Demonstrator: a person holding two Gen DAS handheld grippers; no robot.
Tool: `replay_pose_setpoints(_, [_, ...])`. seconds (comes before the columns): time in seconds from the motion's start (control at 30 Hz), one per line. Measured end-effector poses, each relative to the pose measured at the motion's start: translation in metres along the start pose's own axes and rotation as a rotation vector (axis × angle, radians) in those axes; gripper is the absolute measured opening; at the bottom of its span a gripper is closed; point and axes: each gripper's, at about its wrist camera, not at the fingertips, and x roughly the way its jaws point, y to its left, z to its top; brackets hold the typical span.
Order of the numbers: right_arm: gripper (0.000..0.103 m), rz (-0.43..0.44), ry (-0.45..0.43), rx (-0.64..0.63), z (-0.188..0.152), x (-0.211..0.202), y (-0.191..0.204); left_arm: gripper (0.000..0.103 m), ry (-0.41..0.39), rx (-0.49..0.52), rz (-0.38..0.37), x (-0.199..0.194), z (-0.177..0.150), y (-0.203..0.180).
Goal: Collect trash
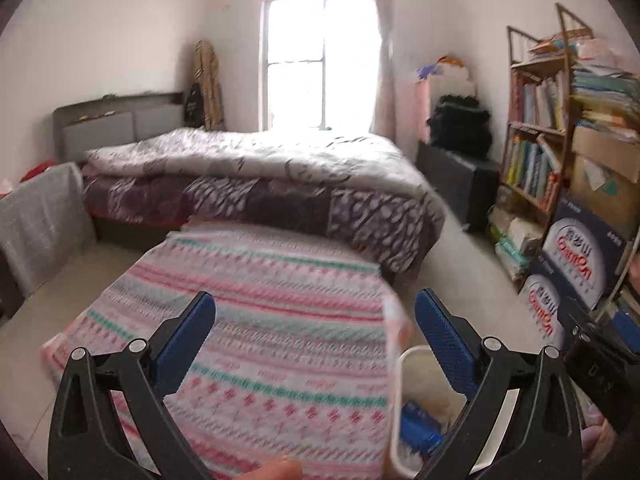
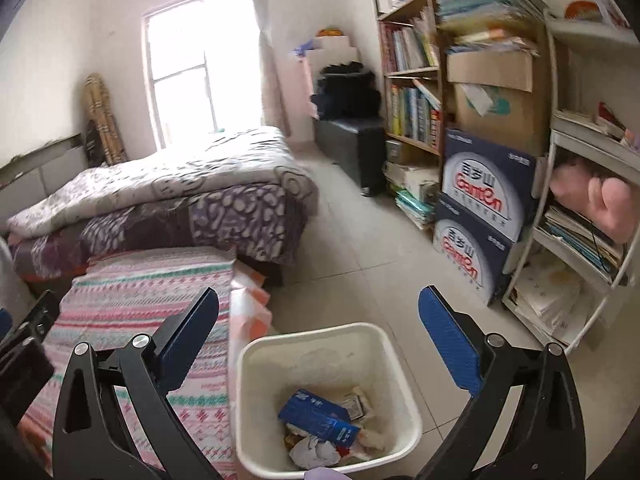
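Trash — blue carton (image 2: pixel 318 416), crumpled paper (image 2: pixel 314 452) — lies inside the white bin (image 2: pixel 320 340) on tiled floor beside a striped table; left gripper (image 1: pixel 314 330) and right gripper (image 2: pixel 318 330) gape empty.

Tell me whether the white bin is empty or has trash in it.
Has trash: the white bin stands upright, holding a blue box and crumpled paper.

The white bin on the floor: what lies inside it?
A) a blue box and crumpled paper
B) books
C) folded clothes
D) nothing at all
A: the right wrist view looks down into the white bin, where a blue box lies on top of crumpled paper and other scraps.
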Motion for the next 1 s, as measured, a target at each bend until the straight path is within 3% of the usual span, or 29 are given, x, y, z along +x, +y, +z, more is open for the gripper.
replay_pose_setpoints(0.3, [0.096, 0.006, -0.028, -0.106, -0.016, -0.005, 0.034, 0.097, 0.046, 0.003, 0.05, 0.001, -0.012, 0.023])
replay_pose_setpoints(0.53, [0.096, 0.008, -0.007, -0.106, -0.018, 0.001, 0.042, 0.097, 0.079, 0.0, 0.078, 0.009, -0.019, 0.029])
replay_pose_setpoints(1.0, [0.096, 0.034, 0.02, -0.086, -0.019, 0.005, 0.044, 0.097, 0.137, -0.016, 0.054, 0.018, -0.024, 0.033])
